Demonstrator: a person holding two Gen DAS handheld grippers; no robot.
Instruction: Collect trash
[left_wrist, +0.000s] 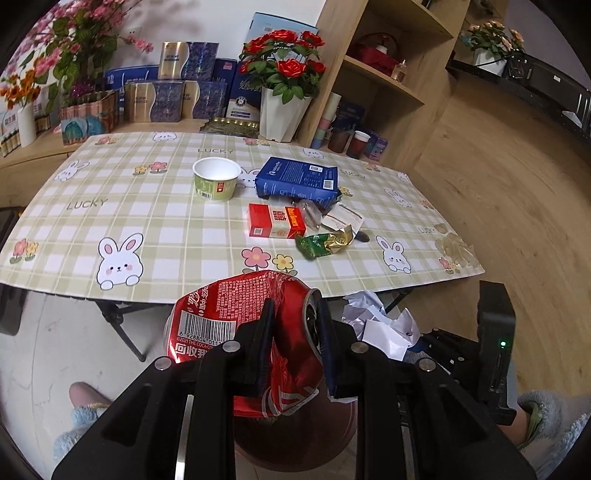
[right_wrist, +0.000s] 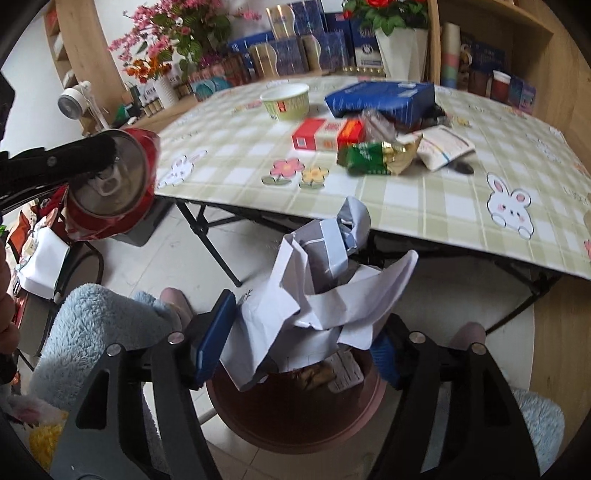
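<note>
While both hang off the table edge, left tongs clamp crushed can, right tongs clamp crumpled paper

Near-left half of the checked rabbit-print tablecloth table: bare, open passage. Centre toward the right edge: blocked by green-white paper bowl, blue flat pouch, red-white carton, green-gold foil wrapper. Far edge: white vase of red roses.
</note>
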